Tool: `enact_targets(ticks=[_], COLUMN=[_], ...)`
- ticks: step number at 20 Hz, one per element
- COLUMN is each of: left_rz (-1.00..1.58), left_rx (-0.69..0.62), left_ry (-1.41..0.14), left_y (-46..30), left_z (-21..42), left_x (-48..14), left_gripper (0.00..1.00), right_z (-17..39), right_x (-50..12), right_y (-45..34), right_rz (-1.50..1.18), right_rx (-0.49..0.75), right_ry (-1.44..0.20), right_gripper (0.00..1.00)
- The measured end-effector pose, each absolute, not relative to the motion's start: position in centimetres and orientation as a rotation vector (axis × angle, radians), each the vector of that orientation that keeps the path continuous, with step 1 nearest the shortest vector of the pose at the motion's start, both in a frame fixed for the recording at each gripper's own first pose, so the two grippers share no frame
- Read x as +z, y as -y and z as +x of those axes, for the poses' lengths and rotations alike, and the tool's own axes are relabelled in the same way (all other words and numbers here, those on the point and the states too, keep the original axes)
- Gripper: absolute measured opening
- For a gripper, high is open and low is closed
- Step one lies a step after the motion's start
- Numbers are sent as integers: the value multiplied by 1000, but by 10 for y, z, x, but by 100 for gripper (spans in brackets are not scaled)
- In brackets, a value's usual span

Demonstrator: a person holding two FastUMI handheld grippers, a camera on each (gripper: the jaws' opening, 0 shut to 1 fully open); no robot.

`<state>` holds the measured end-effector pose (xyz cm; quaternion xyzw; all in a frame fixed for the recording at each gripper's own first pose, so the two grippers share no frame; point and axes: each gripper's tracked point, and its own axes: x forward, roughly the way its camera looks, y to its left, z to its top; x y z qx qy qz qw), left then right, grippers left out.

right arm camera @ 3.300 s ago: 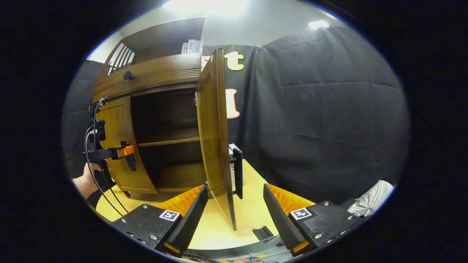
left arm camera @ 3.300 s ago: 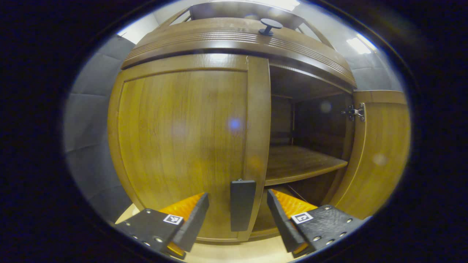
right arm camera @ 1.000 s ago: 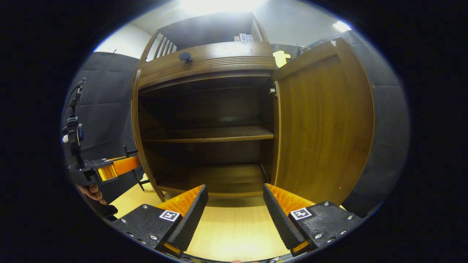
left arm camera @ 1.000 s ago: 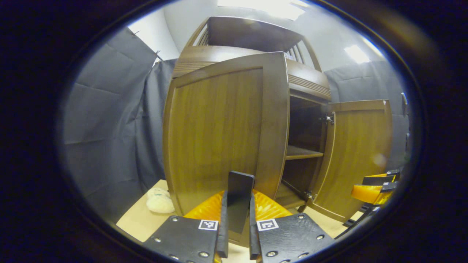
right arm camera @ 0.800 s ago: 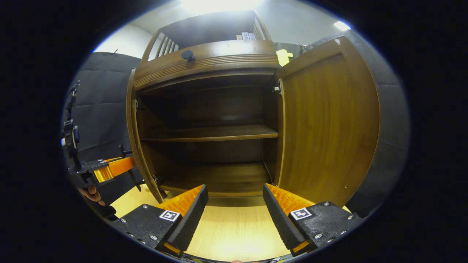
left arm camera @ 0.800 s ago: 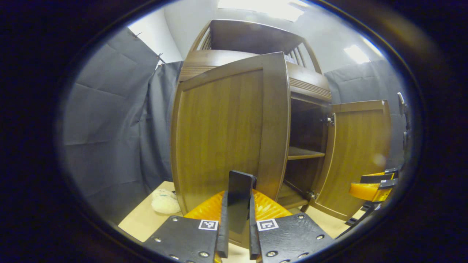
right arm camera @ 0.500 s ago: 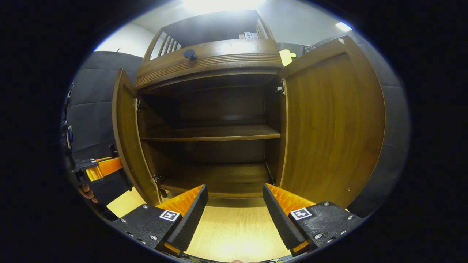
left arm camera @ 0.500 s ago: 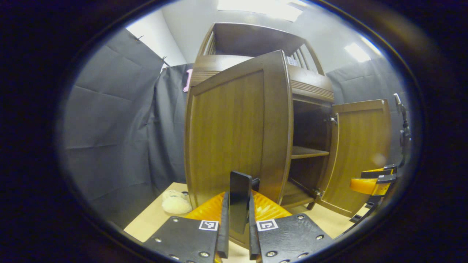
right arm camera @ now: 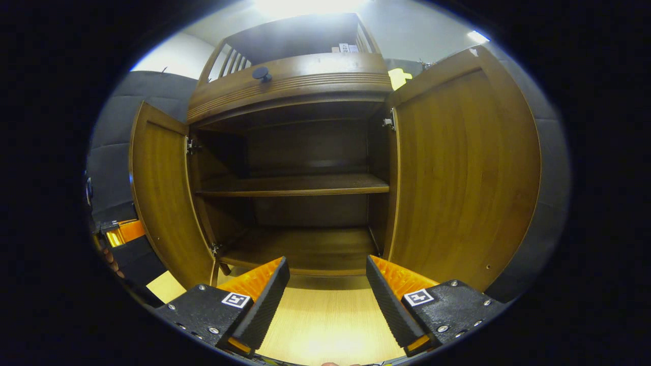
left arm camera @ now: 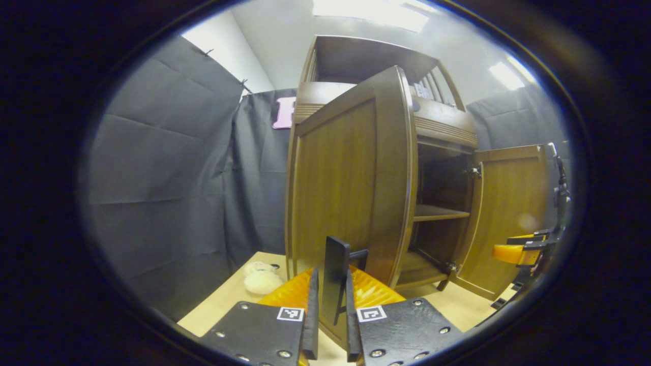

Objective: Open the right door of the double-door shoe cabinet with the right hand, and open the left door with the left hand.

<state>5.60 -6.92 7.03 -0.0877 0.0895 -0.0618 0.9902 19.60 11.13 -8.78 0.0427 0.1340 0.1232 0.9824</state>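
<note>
At bottom centre of the left gripper view, the left gripper (left arm camera: 329, 325) is clenched on the dark handle (left arm camera: 334, 277) of the swung-out left door (left arm camera: 351, 183). Right gripper view: the right gripper (right arm camera: 325, 300) stands released before the cabinet (right arm camera: 300, 81), right door (right arm camera: 457, 173) wide open.

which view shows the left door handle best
The left gripper view: the left door handle stands close up, pinched between the left gripper. The right gripper view shows the left door swung open from inside, so I can't make out the handle there.
</note>
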Motion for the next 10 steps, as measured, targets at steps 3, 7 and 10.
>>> enact_targets(ticks=[3,7,10], left_rz=[-212,-225,-278], left_rx=[-113,-70,-48], left_ry=[-186,-178,-168], left_y=[60,50,36], left_z=[50,63,50], left_x=[70,64,69], left_gripper=[30,29,11], right_z=[196,197,198], right_x=[-88,-88,-91], right_y=[-112,-112,-113], right_rz=[89,81,93], right_rx=[248,258,257], right_ry=[-271,-276,-292], right_gripper=[92,94,94])
